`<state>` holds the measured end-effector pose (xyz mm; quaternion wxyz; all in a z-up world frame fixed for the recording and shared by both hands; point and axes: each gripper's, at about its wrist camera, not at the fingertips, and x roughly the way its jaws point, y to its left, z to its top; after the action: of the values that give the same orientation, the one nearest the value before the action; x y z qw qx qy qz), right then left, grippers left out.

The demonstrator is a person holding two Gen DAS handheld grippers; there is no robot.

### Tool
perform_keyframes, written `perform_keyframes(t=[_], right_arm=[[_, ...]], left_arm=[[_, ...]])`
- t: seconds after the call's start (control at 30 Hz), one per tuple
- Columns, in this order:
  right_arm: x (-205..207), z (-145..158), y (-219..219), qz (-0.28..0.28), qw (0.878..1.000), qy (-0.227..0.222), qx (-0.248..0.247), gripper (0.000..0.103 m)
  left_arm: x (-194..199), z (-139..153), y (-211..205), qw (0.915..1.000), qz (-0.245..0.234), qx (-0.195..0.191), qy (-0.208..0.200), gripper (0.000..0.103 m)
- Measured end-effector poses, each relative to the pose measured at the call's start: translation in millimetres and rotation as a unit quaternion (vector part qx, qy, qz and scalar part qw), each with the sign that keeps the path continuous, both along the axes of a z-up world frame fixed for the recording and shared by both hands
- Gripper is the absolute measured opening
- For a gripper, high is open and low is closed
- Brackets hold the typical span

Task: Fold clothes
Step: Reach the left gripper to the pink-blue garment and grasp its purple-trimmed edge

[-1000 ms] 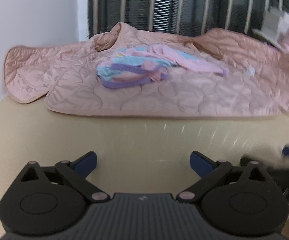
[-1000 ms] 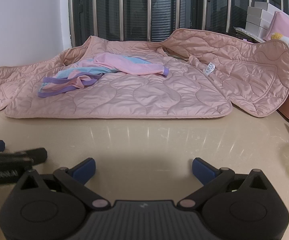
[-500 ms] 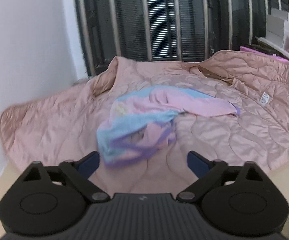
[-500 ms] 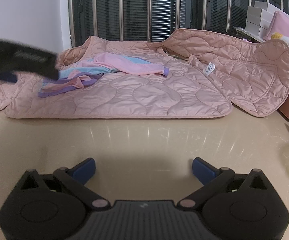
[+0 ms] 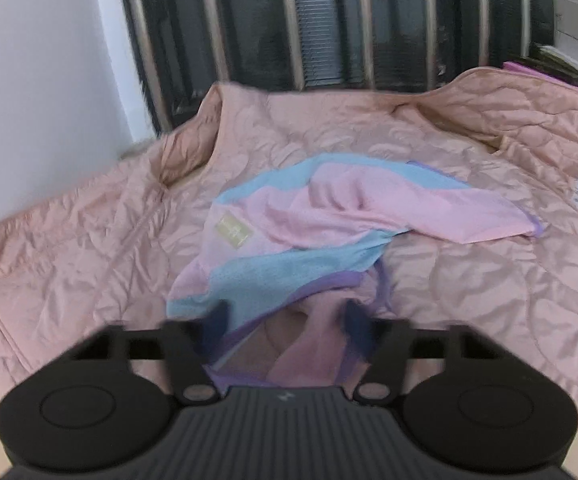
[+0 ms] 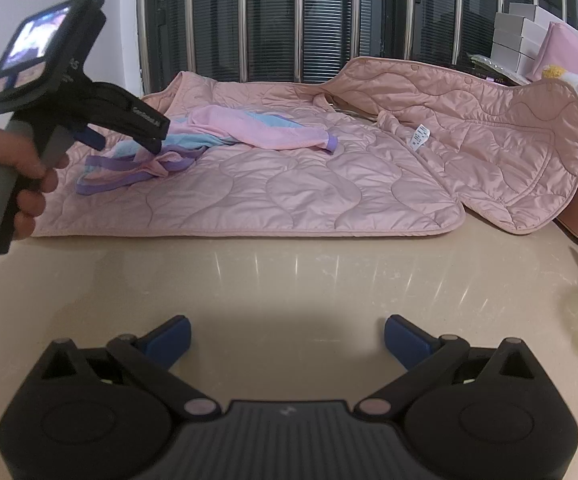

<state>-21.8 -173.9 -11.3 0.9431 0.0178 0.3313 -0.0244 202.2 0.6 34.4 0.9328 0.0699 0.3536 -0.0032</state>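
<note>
Since a second ago my left tool (image 5: 285, 320) went from bare surface (image 6: 289, 272) onto the quilted pink jacket (image 6: 329, 184) — jaws just closing around the pastel garment (image 5: 301, 240) lying there, grip unclear. Right tool (image 6: 287, 338) wide open, empty.
</note>
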Motion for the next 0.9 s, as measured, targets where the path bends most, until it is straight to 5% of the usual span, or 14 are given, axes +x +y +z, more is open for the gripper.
perform_keyframes(t=[0.07,0.1,0.27,0.43,0.47,0.57,0.63,0.73,0.77,0.8,0.9], right_arm=[[0.0,0.0,0.1,0.000,1.000,0.000,0.000,0.103],[-0.1,0.1,0.0,0.000,1.000,0.000,0.000,0.103],[-0.1,0.1,-0.1,0.000,1.000,0.000,0.000,0.103],[-0.1,0.1,0.1,0.000,1.000,0.000,0.000,0.103],[-0.2,0.1,-0.1,0.000,1.000,0.000,0.000,0.103],[-0.3,0.3,-0.4,0.000,1.000,0.000,0.000,0.103],[-0.3,0.3,-0.2,0.000,1.000,0.000,0.000,0.103],[-0.4,0.3,0.1,0.000,1.000,0.000,0.000,0.103],[-0.4,0.4,0.0,0.000,1.000,0.000,0.000,0.103],[-0.5,0.4,-0.2,0.000,1.000,0.000,0.000,0.103],[-0.5,0.4,0.0,0.000,1.000,0.000,0.000,0.103]], left_arm=[[7.0,-6.0,4.5,0.9998,0.002,-0.010,0.017,0.005],[8.0,-9.1,6.9,0.9996,0.002,-0.018,0.022,0.002],[-0.7,-10.5,19.1,0.9981,0.016,-0.057,0.016,0.000],[-13.2,-0.7,18.7,0.9986,0.002,-0.054,0.001,0.001],[-13.0,-1.7,18.9,0.9982,-0.003,-0.059,0.009,0.008],[-12.0,-7.3,15.5,0.9990,0.001,-0.040,0.019,0.078],[-12.0,-11.0,11.9,0.9997,0.000,-0.023,0.012,0.079],[-8.1,-17.0,9.7,0.9998,0.005,-0.011,0.016,0.053],[-6.9,-18.5,11.0,0.9997,0.011,-0.014,0.018,0.020],[-6.4,-19.0,14.5,0.9994,0.017,-0.026,0.018,0.004],[-9.4,-15.1,26.6,0.9972,0.037,-0.064,0.008,0.001]])
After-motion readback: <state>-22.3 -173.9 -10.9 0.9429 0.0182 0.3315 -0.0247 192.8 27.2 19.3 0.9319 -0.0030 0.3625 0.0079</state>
